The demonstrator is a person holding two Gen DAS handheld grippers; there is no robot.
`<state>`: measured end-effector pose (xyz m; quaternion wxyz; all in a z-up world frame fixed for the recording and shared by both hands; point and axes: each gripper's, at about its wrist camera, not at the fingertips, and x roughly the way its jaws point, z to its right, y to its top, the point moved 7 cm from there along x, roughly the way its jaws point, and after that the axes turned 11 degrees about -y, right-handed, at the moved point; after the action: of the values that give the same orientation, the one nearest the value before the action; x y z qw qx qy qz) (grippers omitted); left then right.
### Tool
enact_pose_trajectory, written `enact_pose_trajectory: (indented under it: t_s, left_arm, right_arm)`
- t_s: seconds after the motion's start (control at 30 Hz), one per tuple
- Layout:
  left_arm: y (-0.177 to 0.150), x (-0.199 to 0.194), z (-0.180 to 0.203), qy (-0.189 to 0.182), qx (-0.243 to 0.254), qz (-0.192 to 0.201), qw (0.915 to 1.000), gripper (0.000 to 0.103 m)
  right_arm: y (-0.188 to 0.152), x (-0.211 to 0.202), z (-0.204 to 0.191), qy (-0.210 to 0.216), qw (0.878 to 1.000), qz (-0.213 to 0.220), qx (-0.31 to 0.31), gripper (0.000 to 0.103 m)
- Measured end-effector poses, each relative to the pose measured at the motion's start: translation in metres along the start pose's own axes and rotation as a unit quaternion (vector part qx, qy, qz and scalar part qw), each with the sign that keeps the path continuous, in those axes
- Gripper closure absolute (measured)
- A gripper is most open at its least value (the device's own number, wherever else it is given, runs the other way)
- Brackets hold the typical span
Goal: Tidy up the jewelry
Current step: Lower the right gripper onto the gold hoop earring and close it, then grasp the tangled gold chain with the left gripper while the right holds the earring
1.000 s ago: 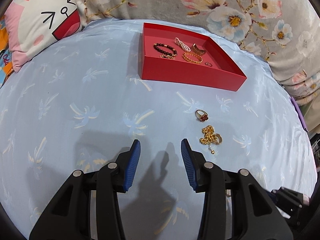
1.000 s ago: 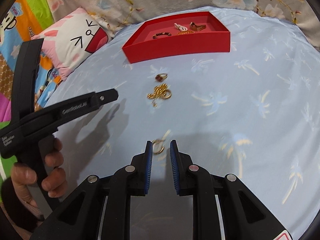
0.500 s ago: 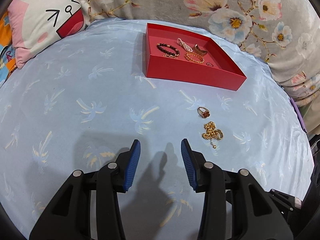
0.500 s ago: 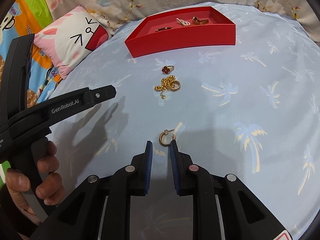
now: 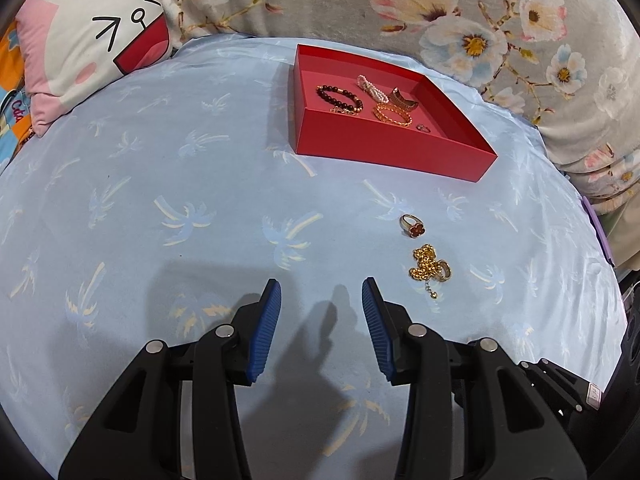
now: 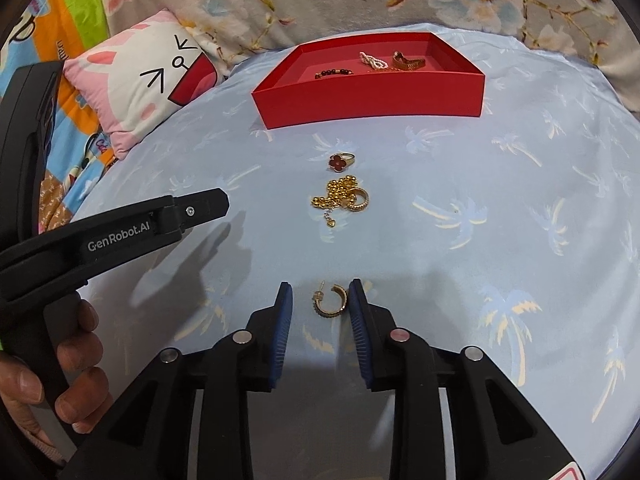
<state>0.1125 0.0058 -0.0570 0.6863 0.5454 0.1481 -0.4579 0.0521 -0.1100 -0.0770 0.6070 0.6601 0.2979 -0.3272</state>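
Left wrist view: the left claw (image 5: 321, 312) hangs half open over the blue bed sheet (image 5: 160, 200), holding nothing. The red tray (image 5: 384, 148) lies far off with bracelets inside; a red-flower ring (image 5: 412, 226) and gold chain (image 5: 426, 266) lie nearer, to the right.

Right wrist view: the right claw (image 6: 320, 308) is opening, a gold hoop earring (image 6: 330, 300) lying on the sheet between its pads, the right pad touching or just beside it.

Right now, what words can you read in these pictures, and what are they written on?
"GenRobot.AI" in white, on the black arm of the left gripper.
Pink letters on the patchwork cloth by the bunny pillow: too cut off to read.
White sticker on the right gripper body: too blurred.
Nothing else has writing.
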Motion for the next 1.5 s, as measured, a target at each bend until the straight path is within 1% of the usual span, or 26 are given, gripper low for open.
enact_pose_trajectory:
  t_s: [0.07,0.17,0.4,0.6,0.8,0.97,1.27,1.3,1.43,1.5]
  left_arm:
    - [0.000,0.000,0.000,0.000,0.000,0.000,1.0000,0.062]
    - [0.000,0.000,0.000,-0.001,0.000,-0.001,1.0000,0.062]
    - [0.002,0.004,0.005,-0.009,0.007,-0.006,0.9999,0.062]
    - [0.006,0.010,0.015,-0.015,0.014,-0.008,0.9998,0.062]
    - [0.010,0.018,0.025,-0.021,0.020,-0.011,0.9995,0.062]
    - [0.016,0.026,0.040,-0.034,0.029,-0.012,0.9989,0.062]
    - [0.004,0.043,0.078,-0.058,0.062,-0.027,0.9961,0.063]
    - [0.003,0.045,0.081,-0.057,0.065,-0.027,0.9959,0.064]
    - [0.001,0.057,0.092,-0.056,0.080,-0.033,0.9946,0.077]
    - [-0.001,0.064,0.095,-0.051,0.086,-0.037,0.9943,0.081]
  right_arm:
    - [0.000,0.000,-0.001,-0.007,1.000,0.004,-0.007,0.076]
    - [0.000,0.001,0.001,-0.020,1.000,0.005,-0.011,0.087]
    - [0.000,0.000,0.009,-0.015,1.000,-0.001,-0.001,0.088]
    - [0.006,-0.002,0.033,-0.020,0.999,-0.002,0.034,0.088]
    - [0.010,-0.001,0.049,-0.028,0.998,-0.001,0.050,0.088]
    - [0.013,-0.001,0.055,-0.030,0.998,0.001,0.056,0.088]
    - [0.014,-0.006,0.075,-0.042,0.996,0.005,0.074,0.088]
    - [0.014,-0.007,0.079,-0.044,0.996,0.005,0.076,0.088]
    - [0.013,-0.008,0.090,-0.050,0.995,0.005,0.087,0.087]
    - [0.013,-0.009,0.094,-0.051,0.995,0.004,0.091,0.087]
